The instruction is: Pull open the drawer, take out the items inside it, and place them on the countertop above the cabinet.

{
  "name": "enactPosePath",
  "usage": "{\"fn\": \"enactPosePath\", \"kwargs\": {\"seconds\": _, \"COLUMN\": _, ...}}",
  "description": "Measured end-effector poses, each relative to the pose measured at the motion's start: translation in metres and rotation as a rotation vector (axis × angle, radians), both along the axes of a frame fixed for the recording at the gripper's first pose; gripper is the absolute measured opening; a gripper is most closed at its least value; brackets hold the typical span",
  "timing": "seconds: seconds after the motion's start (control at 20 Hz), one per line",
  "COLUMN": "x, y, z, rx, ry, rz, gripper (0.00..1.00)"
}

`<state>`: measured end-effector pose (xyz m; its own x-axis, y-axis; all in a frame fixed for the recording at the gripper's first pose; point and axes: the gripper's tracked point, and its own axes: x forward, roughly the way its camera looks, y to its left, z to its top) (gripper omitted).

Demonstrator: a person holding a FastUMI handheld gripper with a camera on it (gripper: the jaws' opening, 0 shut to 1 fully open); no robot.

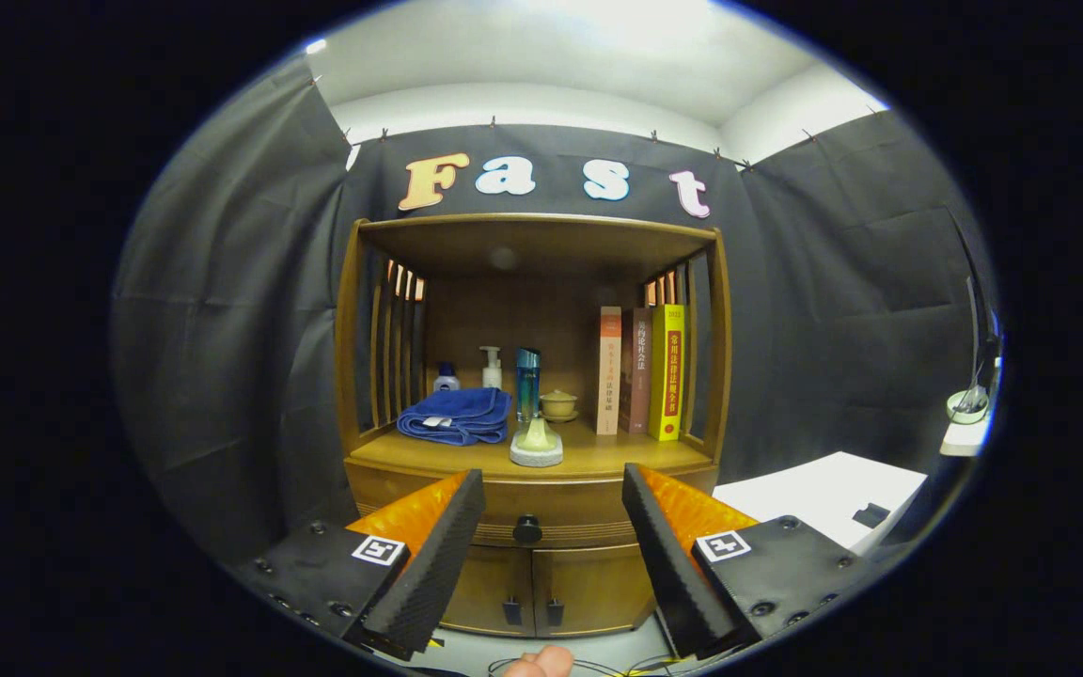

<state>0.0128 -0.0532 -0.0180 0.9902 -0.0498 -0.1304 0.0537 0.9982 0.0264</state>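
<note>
- The gripper (pixel 553 527) hangs in the air in front of a wooden cabinet (pixel 532 451), with its two fingers wide apart and nothing between them.
- The drawer (pixel 541 512) sits just under the countertop (pixel 598 459) and is shut (what is inside it cannot be seen).
- The drawer's round dark knob (pixel 527 529) shows in the gap between the fingers, a little beyond them, and nothing touches it.
- Under the drawer are two small doors (pixel 541 588), both closed, each with a little dark handle near the middle seam.
- A blue towel (pixel 457 416) lies folded at the left end of the countertop.
- Behind the towel, near the back left corner, stand a small bottle with a blue cap (pixel 446 378) and a white pump bottle (pixel 491 368).
- A tall blue bottle (pixel 527 384) stands near the middle of the countertop, and a small pale lidded cup (pixel 558 404) sits just beside it on the right.
- A pale round thing on a flat grey base (pixel 537 444) stands at the front edge, near the middle.
- Three books (pixel 640 371) stand upright against the right side of the shelf, the yellow one being the last on the right.
- A white table (pixel 824 494) stands to the right of the cabinet, with a small dark thing (pixel 871 514) on it.
- A bit of a finger (pixel 541 664) shows low down between the gripper's fingers.
</note>
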Motion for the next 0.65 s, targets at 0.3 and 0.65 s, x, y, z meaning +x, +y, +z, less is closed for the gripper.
{"fn": "enactPosePath", "kwargs": {"seconds": 0.3, "x": -0.004, "y": 0.012, "z": 0.010, "rx": -0.025, "ry": -0.009, "rz": 0.011, "gripper": 0.97}}
{"fn": "enactPosePath", "kwargs": {"seconds": 0.65, "x": -0.001, "y": 0.034, "z": 0.009, "rx": -0.008, "ry": -0.015, "rz": 0.046, "gripper": 0.97}}
